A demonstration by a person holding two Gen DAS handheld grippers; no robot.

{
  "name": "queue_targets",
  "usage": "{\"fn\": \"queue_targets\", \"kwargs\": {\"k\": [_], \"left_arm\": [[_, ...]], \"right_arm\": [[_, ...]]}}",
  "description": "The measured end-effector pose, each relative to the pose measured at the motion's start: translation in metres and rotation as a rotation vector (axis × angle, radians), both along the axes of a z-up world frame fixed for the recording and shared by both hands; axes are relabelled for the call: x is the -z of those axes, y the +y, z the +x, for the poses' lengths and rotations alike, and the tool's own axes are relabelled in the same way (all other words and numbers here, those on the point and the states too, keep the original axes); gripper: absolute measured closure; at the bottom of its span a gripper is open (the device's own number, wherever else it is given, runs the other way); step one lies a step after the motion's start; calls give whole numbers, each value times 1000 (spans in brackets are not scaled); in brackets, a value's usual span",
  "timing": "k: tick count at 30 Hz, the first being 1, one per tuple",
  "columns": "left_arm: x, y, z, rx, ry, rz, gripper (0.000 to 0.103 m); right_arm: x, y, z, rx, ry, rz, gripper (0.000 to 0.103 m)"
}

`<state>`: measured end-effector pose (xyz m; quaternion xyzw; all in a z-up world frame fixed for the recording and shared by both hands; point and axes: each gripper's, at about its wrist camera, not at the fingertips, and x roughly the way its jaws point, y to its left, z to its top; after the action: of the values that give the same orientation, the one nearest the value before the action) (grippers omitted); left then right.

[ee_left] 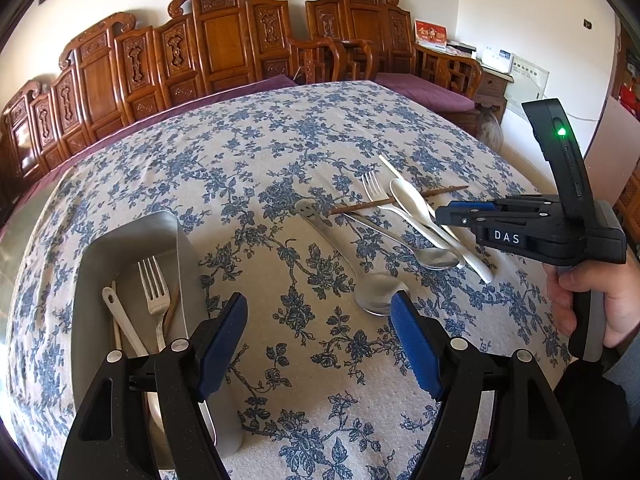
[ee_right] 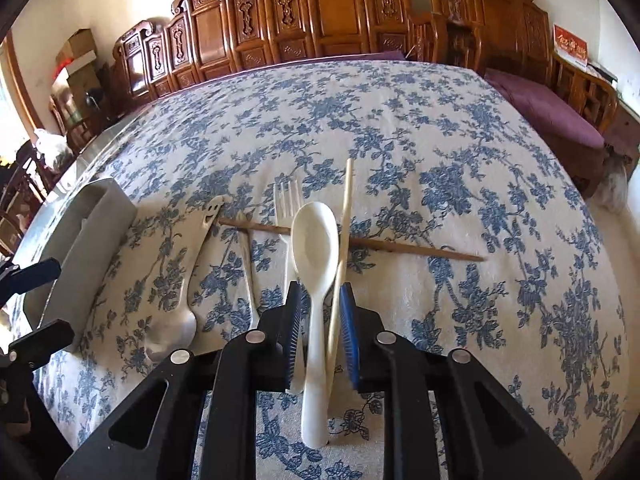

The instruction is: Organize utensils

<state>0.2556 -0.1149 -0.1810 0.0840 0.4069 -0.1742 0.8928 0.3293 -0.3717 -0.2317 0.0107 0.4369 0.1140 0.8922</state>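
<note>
Two loose utensils, white spoon (ee_right: 314, 240) and pale chopstick (ee_right: 347, 208), lie between right tongs (ee_right: 321, 300).

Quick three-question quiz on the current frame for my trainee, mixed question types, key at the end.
1. True or false: the metal tray already holds a fork.
2. What lies between the jaws of the right gripper?
A. the handle of the white spoon and the pale chopstick
B. the smiley-handled spoon
C. the brown chopstick
3. What is the left gripper holding?

Key:
1. True.
2. A.
3. Nothing; it is open over bare cloth.
</note>
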Motion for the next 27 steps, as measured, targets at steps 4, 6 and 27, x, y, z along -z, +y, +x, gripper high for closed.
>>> {"fn": "queue_targets", "kwargs": {"k": [4, 6, 27], "left_arm": [[0, 0, 0, 3, 0, 1, 32], [1, 0, 0, 3, 2, 0, 32], [-2, -11, 1, 9, 9, 24, 32]], "right_arm": [[-3, -2, 2, -12, -1, 36, 81], [1, 2, 3, -32, 17, 25, 83], [14, 9, 1, -58, 73, -104, 94]]}}
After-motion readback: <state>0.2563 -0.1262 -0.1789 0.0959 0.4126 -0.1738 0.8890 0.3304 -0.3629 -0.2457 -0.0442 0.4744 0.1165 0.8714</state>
